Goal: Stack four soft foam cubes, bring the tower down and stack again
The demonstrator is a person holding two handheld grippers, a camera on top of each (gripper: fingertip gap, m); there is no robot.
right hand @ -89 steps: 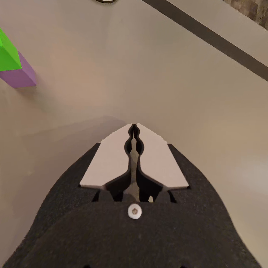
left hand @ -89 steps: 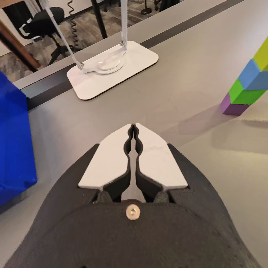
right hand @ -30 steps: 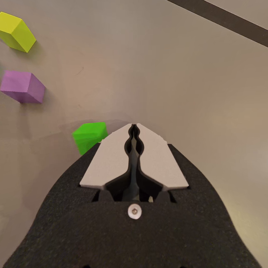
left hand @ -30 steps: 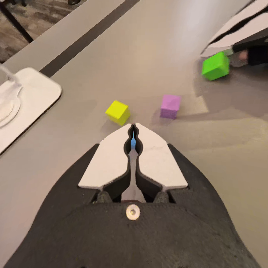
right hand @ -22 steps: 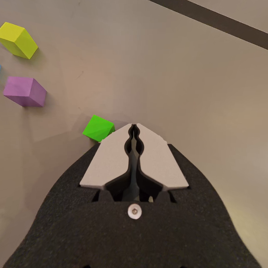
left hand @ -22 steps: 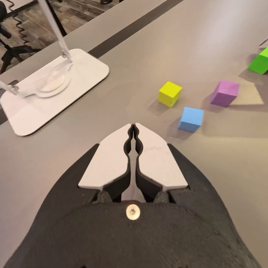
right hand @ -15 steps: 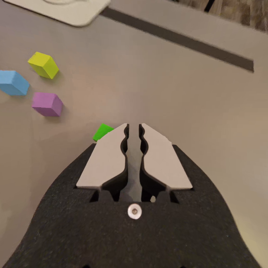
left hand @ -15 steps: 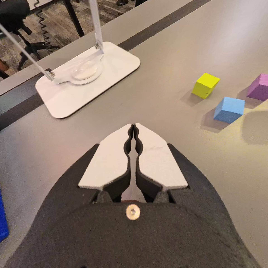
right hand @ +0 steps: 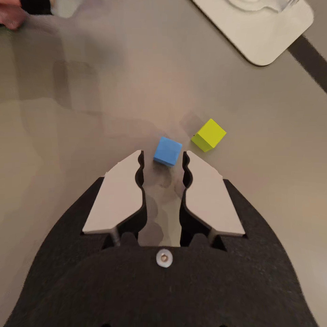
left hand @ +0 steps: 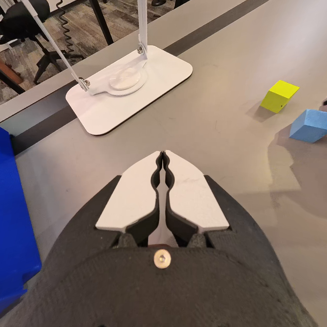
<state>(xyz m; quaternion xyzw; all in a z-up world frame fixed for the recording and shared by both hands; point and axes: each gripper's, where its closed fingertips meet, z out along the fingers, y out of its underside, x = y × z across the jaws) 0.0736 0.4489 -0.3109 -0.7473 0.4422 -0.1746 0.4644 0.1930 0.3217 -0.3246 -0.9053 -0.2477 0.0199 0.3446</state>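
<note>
Right wrist view: right gripper [right hand: 162, 154] jaws now apart, prev. together, lined up over blue soft foam cube [right hand: 167, 151], no contact | tower down, yellow-green foam cube [right hand: 208, 135] just beside on grey table [right hand: 88, 123] | left gripper [left hand: 162, 151] stays closed, empty | restack phase starting.

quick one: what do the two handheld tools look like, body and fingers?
Both match. The left tool and right tool each have a rounded black, grainy-textured body with a silver hex screw at the centre. The two fingers are flat, pale grey-white plates over black wavy-edged pads. No cables, markings or sleeves show.
</note>
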